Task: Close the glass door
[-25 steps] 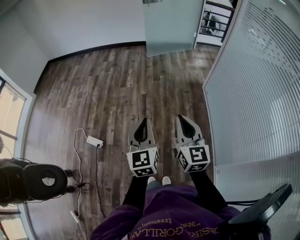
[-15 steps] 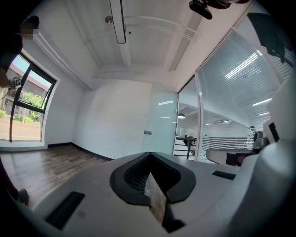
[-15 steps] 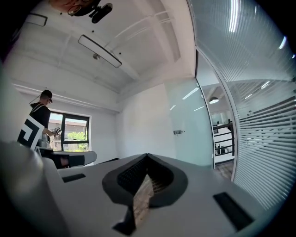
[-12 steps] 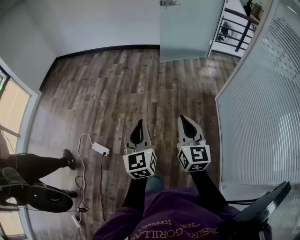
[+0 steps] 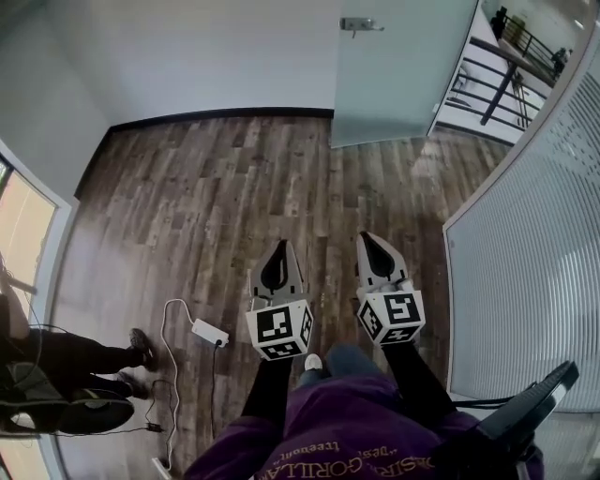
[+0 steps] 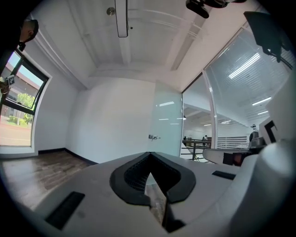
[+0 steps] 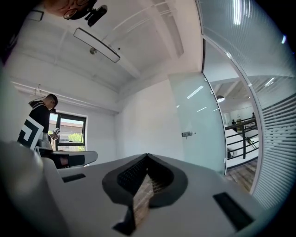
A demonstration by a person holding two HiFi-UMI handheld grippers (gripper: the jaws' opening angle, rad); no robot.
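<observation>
The frosted glass door (image 5: 403, 66) stands swung open at the far end of the room, its metal handle (image 5: 356, 25) near the top of the head view. It also shows ahead in the left gripper view as the door (image 6: 166, 125) with the handle (image 6: 153, 137), and in the right gripper view as the door (image 7: 196, 125) with the handle (image 7: 187, 134). My left gripper (image 5: 281, 251) and right gripper (image 5: 372, 244) are held side by side, level, well short of the door. Both are shut with nothing between them, as the left gripper (image 6: 149, 156) and right gripper (image 7: 146, 158) show in their own views.
A ribbed glass wall (image 5: 534, 272) runs along the right. Beyond the doorway stands a black railing (image 5: 502, 75). A white power strip (image 5: 209, 332) with cables lies on the wood floor at my left. A person's legs (image 5: 75, 361) are at the left, by a window (image 5: 23, 234).
I have walked forward with both grippers: the door and doorway have come closer and lower in the head view. The power strip has slid back, and the person at the left has shifted.
</observation>
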